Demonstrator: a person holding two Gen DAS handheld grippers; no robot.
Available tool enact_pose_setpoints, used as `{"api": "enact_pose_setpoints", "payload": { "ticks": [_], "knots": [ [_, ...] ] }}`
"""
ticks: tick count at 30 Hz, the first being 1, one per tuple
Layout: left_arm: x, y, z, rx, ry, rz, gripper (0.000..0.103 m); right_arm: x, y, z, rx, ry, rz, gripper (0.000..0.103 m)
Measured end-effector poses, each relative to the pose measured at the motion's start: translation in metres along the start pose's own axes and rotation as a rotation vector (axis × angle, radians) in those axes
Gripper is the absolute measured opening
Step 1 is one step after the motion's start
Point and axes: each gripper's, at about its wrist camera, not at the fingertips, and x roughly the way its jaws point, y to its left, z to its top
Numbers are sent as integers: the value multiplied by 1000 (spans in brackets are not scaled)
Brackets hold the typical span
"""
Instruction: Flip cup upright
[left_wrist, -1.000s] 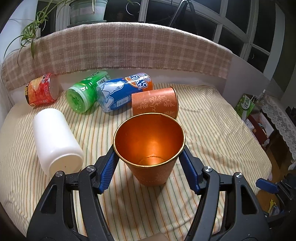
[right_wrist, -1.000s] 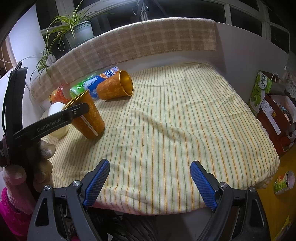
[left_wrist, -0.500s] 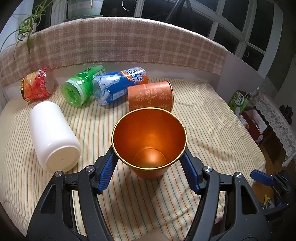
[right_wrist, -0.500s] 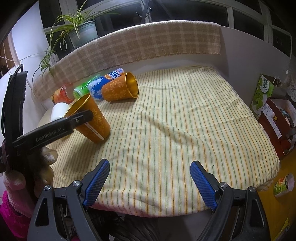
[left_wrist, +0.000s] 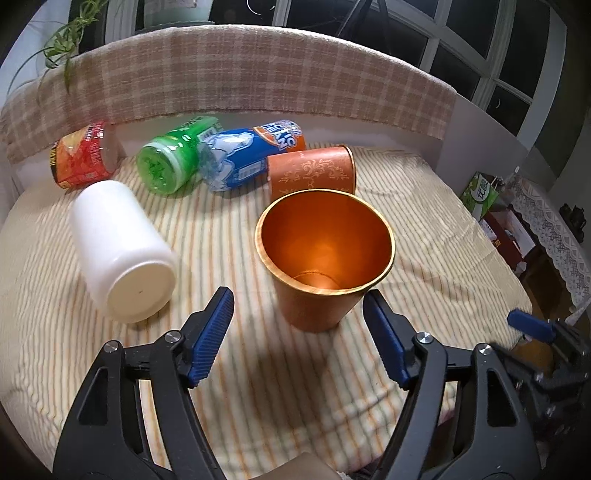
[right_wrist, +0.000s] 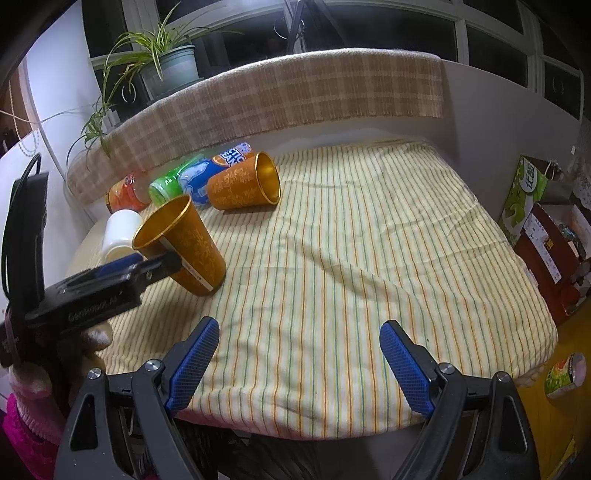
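Observation:
An orange metal cup (left_wrist: 321, 258) with a gold rim stands upright on the striped cloth, mouth up; it also shows in the right wrist view (right_wrist: 184, 243). My left gripper (left_wrist: 297, 332) is open, its blue pads drawn back just short of the cup and apart from it. A second orange cup (left_wrist: 312, 171) lies on its side behind it, mouth to the right (right_wrist: 243, 184). My right gripper (right_wrist: 299, 365) is open and empty over the table's front edge.
A white jar (left_wrist: 122, 251), a green bottle (left_wrist: 173, 162), a blue can (left_wrist: 251, 155) and a red can (left_wrist: 81, 155) lie on their sides at the back left. A plaid-covered ledge (left_wrist: 258, 81) runs behind. Boxes (right_wrist: 546, 229) stand off the right edge.
My left gripper has opened and let go of the upright cup, then drawn back from it. The cup stays standing. The right gripper has barely moved.

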Motion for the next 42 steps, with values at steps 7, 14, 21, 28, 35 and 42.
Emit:
{"api": "enact_pose_setpoints", "payload": {
  "ticks": [7,14,21,28,35,42],
  "knots": [
    [-22,12,-6,-3,-49,53,75,0,8,12,-26,-36,1,90],
    [-41,26,-10,-33,-83,87,75,-8,15,23,-43,-81,12,91],
    [-91,31,-4,-46,-237,180,86,-18,23,36,-52,-144,10,92],
    [-133,32,0,-54,-388,259,102,-30,34,42,-83,-223,-12,103],
    [-143,29,1,-41,-412,289,102,-32,36,42,-85,-238,-16,103],
    [-145,29,-1,-45,-414,290,102,-32,35,41,-80,-234,-14,103]
  ]
}}
